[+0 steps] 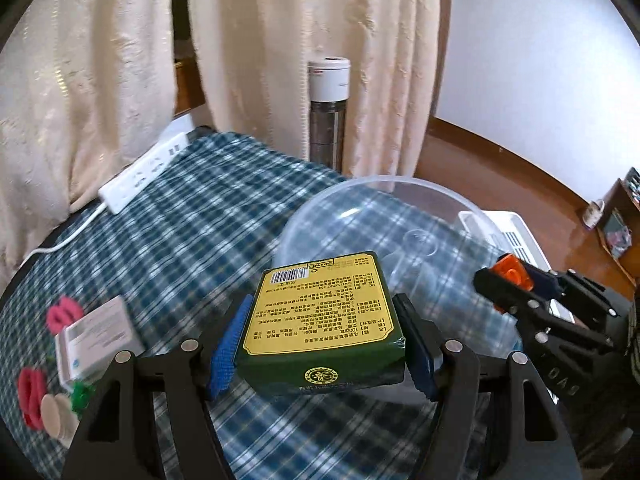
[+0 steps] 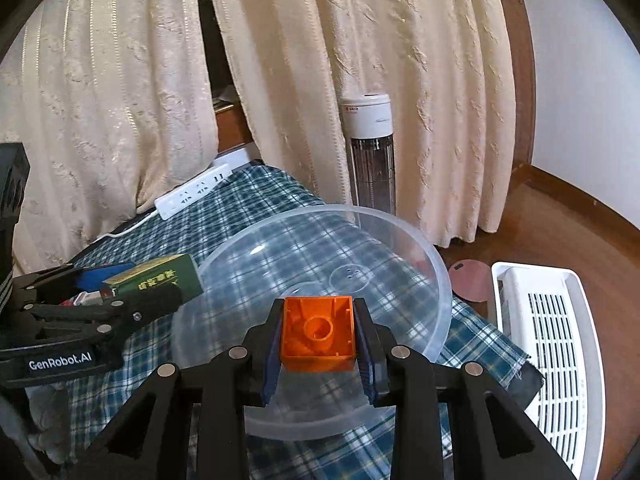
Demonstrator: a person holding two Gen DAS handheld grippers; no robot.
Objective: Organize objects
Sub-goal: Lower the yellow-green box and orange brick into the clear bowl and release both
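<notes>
While both loads hung over the plaid-clothed table (image 1: 168, 216), the left gripper (image 1: 320, 344) had its blue pads closed flat against the sides of a green and yellow tea packet (image 1: 324, 320), just short of the clear plastic bowl's (image 2: 436, 280) near rim. The right gripper (image 2: 318, 344) pinched an orange toy brick (image 2: 318, 334) above that bowl. Judging by this, the carrying step was nearly done; next, each would need lowering inside the bowl before release.
</notes>
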